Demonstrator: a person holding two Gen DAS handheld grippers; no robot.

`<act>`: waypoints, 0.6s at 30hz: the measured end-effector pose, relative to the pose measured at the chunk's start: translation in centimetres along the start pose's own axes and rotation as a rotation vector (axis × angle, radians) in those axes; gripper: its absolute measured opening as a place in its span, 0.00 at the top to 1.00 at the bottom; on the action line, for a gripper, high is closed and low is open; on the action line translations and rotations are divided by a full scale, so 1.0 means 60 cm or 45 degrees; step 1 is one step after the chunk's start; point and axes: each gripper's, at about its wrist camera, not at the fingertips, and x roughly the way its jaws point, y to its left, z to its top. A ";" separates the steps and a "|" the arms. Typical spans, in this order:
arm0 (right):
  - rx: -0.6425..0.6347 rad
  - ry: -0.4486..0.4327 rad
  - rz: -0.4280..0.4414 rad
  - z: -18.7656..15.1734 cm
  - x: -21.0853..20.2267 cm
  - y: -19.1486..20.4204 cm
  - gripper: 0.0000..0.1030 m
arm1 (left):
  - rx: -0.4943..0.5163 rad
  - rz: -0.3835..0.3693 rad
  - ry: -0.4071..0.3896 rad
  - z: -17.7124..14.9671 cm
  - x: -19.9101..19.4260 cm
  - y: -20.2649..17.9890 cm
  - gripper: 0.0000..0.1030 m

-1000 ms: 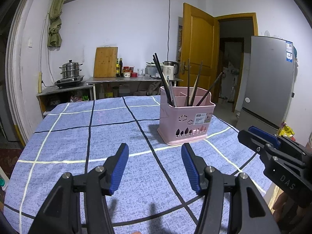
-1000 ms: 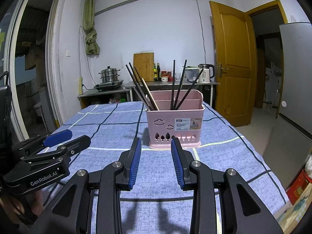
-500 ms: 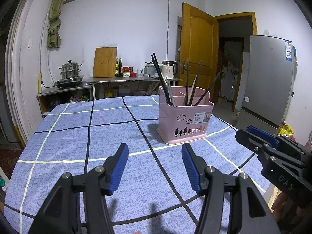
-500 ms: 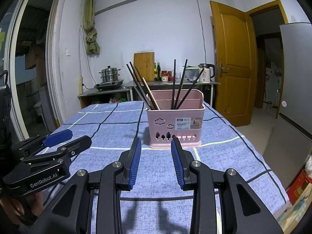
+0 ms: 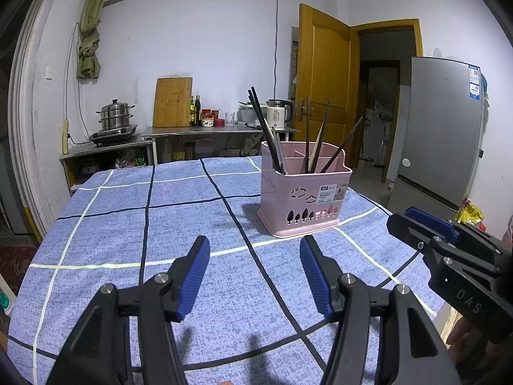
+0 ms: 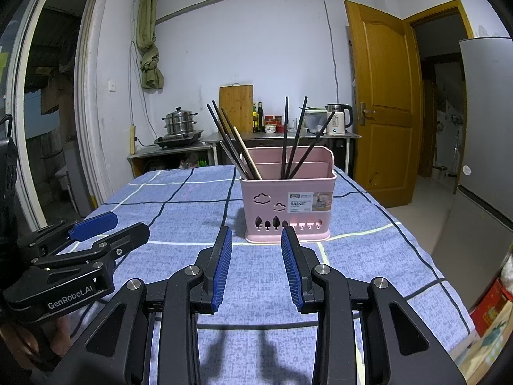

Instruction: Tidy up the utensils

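A pink utensil basket (image 5: 303, 202) stands on the blue checked tablecloth (image 5: 134, 224); it also shows in the right wrist view (image 6: 288, 208). Several dark chopsticks (image 6: 290, 138) and a pale one stand upright in its compartments. My left gripper (image 5: 255, 272) is open and empty, above the cloth, short of the basket and to its left. My right gripper (image 6: 256, 266) is open and empty, directly in front of the basket. Each gripper shows in the other's view: the right gripper (image 5: 449, 256), the left gripper (image 6: 80, 256).
A steel counter (image 6: 272, 136) at the back wall carries a steamer pot (image 6: 179, 122), cutting board (image 6: 235, 107), bottles and a kettle (image 6: 338, 122). A grey fridge (image 5: 439, 134) stands right of the table, beside a wooden door (image 6: 381, 109). The table edge (image 6: 449, 276) drops off on the right.
Both grippers have drawn back slightly from the basket, which looks a little smaller and farther. Jaws stay open as before.
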 end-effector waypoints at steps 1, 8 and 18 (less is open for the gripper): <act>0.001 0.003 0.001 0.000 0.000 0.000 0.68 | 0.001 0.000 0.000 0.000 0.000 0.000 0.41; 0.000 0.005 0.002 -0.002 -0.001 -0.001 0.68 | -0.001 -0.001 0.001 0.000 0.000 0.000 0.41; -0.002 0.009 0.002 -0.003 0.002 0.000 0.68 | -0.007 -0.002 0.007 -0.005 0.001 0.000 0.40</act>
